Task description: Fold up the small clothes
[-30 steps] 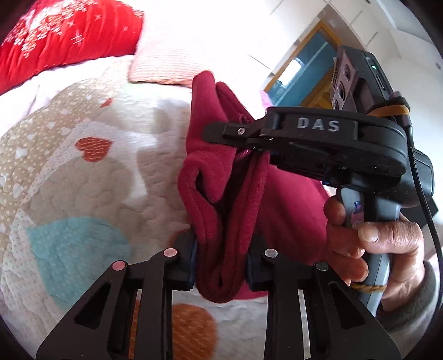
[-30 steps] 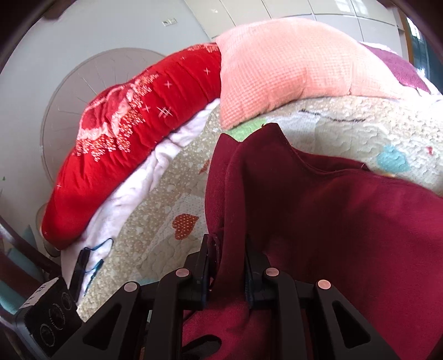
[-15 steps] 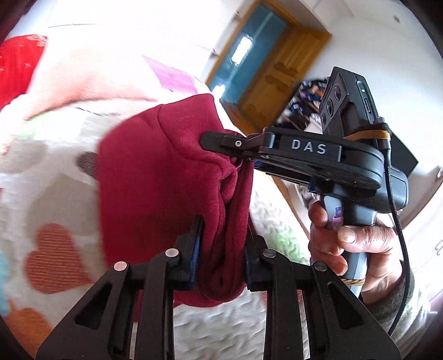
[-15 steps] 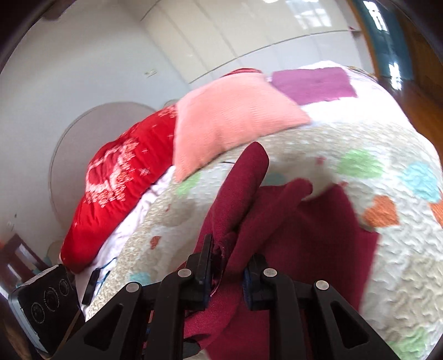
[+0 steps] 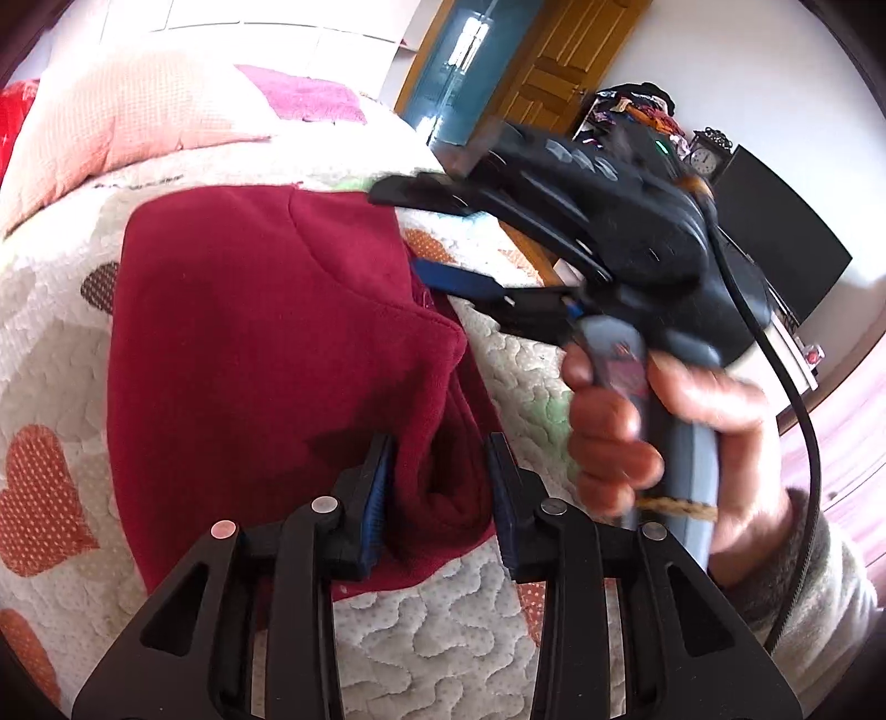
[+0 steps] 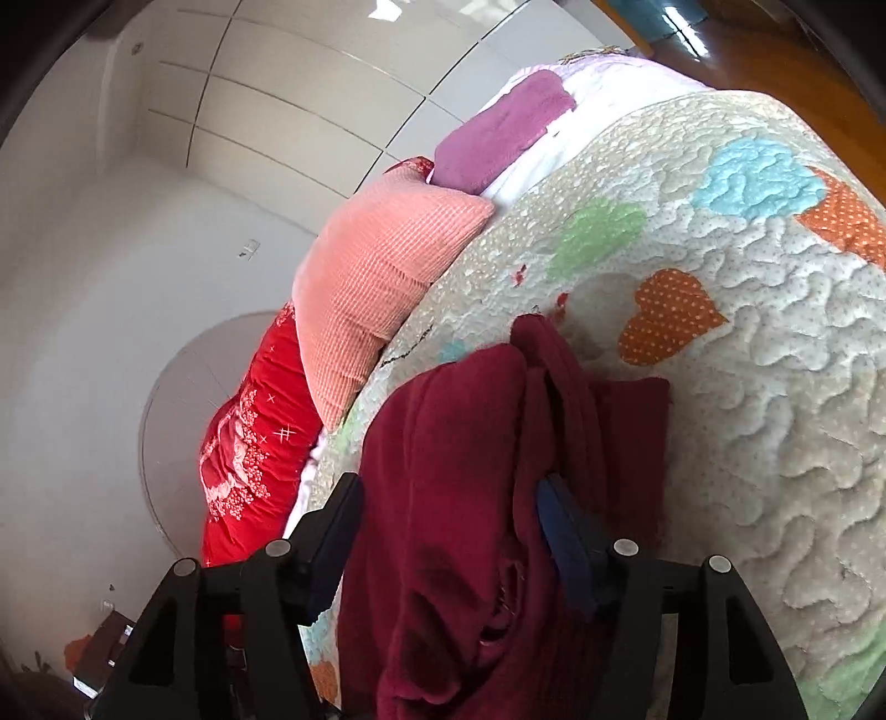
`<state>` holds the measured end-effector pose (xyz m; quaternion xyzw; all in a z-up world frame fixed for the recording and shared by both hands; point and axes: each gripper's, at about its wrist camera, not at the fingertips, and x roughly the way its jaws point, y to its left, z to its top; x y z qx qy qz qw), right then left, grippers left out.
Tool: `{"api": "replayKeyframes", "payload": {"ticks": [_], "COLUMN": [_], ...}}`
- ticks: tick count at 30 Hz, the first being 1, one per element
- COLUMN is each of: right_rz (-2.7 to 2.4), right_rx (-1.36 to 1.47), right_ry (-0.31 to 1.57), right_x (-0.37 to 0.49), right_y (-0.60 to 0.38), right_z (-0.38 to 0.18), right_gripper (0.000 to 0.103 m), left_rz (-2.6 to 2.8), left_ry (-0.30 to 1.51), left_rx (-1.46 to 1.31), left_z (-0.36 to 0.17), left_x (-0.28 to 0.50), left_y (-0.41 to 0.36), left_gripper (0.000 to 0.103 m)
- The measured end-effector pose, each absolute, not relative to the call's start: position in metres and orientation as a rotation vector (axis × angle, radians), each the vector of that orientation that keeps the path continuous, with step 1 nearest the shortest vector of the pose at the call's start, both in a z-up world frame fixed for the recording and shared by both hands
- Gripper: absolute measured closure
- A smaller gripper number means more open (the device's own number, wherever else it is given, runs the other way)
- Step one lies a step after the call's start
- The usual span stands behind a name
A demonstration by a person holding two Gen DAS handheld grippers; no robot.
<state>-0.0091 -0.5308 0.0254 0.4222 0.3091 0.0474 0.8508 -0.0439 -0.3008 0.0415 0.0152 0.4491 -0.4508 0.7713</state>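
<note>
A dark red fleece garment lies folded on the heart-patterned quilt. My left gripper stands open at the garment's near right edge, its blue pads on either side of a fold of cloth but apart from it. My right gripper shows blurred in the left wrist view, held in a hand above the garment's far right corner, jaws apart. In the right wrist view the right gripper is open, with the bunched red garment lying between its fingers.
A pink ribbed pillow, a red patterned blanket and a purple cloth lie at the head of the bed. A wooden door, a black cabinet and a clock stand past the bed's right edge.
Both grippers were shut on the red garment and holding it up; it now lies on the quilt and both have opened. The right gripper has moved up and away.
</note>
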Motion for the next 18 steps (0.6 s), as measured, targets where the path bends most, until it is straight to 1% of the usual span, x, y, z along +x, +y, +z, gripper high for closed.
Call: {"api": "replayKeyframes", "payload": {"ticks": [2,3,4,5,6,7,8,10,12,13,16,17,18], "right_rz": [0.074,0.054,0.029,0.010,0.001,-0.013,-0.046,-0.109,-0.133,-0.131,-0.069,-0.040,-0.013], "right_rx": [0.842,0.796,0.735,0.668,0.616,0.564,0.512,0.475,0.521,0.554,0.650,0.668,0.671], "right_ry": [0.704,0.710,0.710,0.693,0.660,0.618,0.587,0.627,0.691,0.701,0.658,0.646,0.644], "right_x": [0.005,0.008,0.009,0.006,0.001,-0.007,-0.013,-0.012,-0.006,-0.007,-0.028,-0.038,-0.048], "right_y": [-0.527,-0.523,-0.520,-0.518,-0.516,-0.515,-0.513,-0.517,-0.525,-0.528,-0.531,-0.529,-0.524], "right_z": [0.024,0.027,0.034,0.042,0.051,0.059,0.066,0.064,0.049,0.044,0.046,0.050,0.054], "right_gripper": [0.040,0.046,0.054,0.076,0.087,0.087,0.094,0.095,0.095,0.095,0.093,0.085,0.071], "left_rz": [-0.975,-0.976,-0.977,-0.979,-0.984,-0.989,-0.991,-0.990,-0.983,-0.983,-0.990,-0.997,-1.002], "left_ry": [0.975,0.977,0.977,0.977,0.976,0.977,0.977,0.983,0.990,0.988,0.987,0.996,1.002], "left_rx": [0.023,0.018,0.015,0.012,0.014,0.017,0.024,0.029,0.031,0.033,0.056,0.057,0.062], "left_z": [0.038,0.040,0.041,0.042,0.042,0.038,0.037,0.033,0.028,0.028,0.034,0.037,0.040], "left_x": [-0.053,-0.059,-0.059,-0.060,-0.060,-0.048,-0.047,-0.045,-0.045,-0.046,-0.050,-0.050,-0.052], "left_y": [-0.300,-0.297,-0.296,-0.295,-0.295,-0.300,-0.301,-0.307,-0.312,-0.313,-0.306,-0.302,-0.296], "left_gripper": [0.072,0.072,0.072,0.072,0.072,0.072,0.072,0.072,0.065,0.063,0.060,0.060,0.060]}}
